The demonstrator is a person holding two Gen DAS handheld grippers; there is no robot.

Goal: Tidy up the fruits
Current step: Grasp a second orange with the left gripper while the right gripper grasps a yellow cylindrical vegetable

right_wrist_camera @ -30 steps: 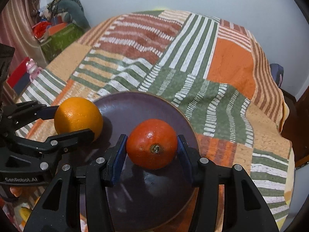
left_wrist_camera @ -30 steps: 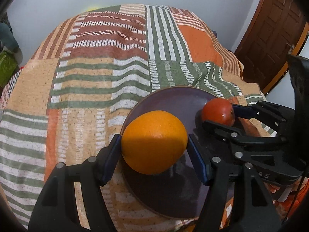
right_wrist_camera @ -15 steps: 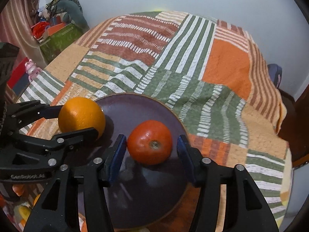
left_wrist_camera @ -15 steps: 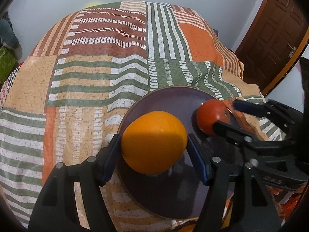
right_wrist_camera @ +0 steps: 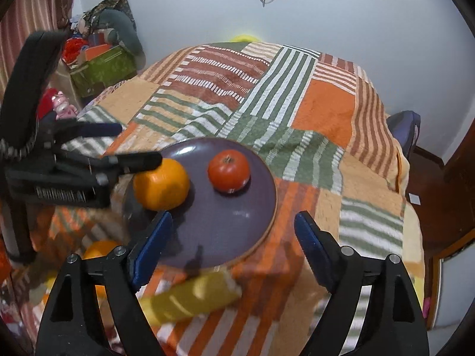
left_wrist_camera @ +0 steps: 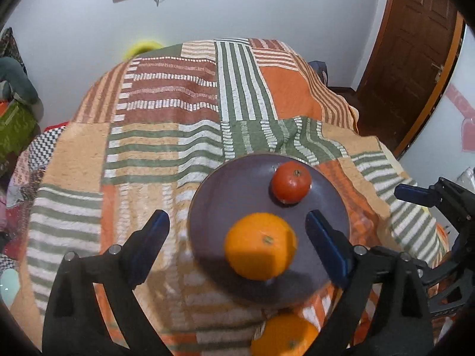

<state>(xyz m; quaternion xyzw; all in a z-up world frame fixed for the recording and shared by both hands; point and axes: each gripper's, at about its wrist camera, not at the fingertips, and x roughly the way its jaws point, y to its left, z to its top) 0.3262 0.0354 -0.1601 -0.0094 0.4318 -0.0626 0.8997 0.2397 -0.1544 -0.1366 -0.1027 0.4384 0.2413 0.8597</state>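
orange point(left_wrist_camera: 260, 246) and red tomato point(left_wrist_camera: 291, 185), both round and glossy, sit apart on the purple plate point(left_wrist_camera: 237, 184). left claw point(left_wrist_camera: 237, 246) and right claw point(right_wrist_camera: 233, 247), just opened, stand spread, empty.

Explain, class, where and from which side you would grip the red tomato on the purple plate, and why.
Grip the tomato across its widest middle, fingers on its two rounded flanks, coming down from above and the near side. It sits upright, stem scar up, apart from the orange on the plate, so both flanks look free; a low sideways approach would likely hit the rim.
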